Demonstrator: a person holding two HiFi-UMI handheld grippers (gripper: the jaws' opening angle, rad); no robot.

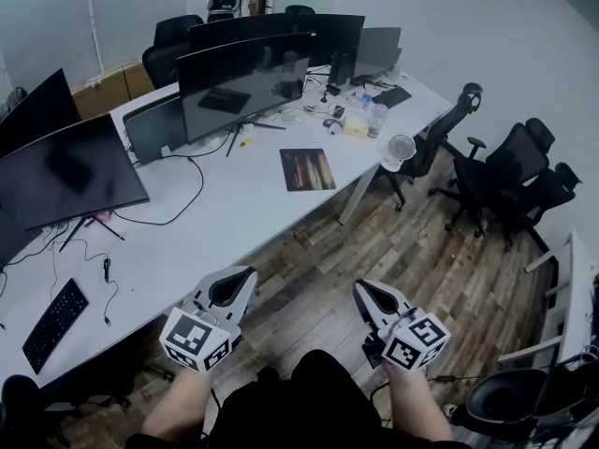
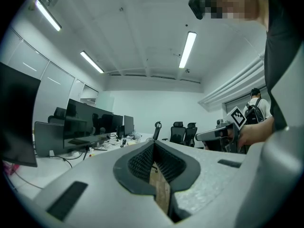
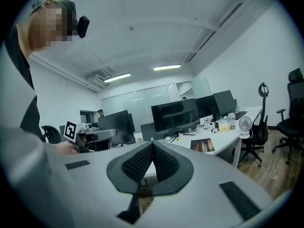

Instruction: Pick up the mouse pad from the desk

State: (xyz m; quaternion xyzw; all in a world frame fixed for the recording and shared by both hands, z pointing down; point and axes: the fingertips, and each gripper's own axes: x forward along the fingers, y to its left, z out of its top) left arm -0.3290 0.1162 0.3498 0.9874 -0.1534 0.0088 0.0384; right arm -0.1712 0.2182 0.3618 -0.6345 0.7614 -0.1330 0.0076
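Head view: I find the mouse pad (image 1: 308,169) flat on the desk (image 1: 234,223), near its front edge. My left gripper (image 1: 234,289) and right gripper (image 1: 372,297) hang off the desk, well apart from it.

Left gripper view: jaws pressed together, empty.

Right gripper view: jaws apparently together, empty. The mouse pad lies ahead on the desk.

Legible text, brands, numbers: none. Only signs: square black-and-white coded markers (image 1: 197,338), no lettering, on cubes of left gripper (image 1: 243,277) and right gripper (image 1: 362,290).
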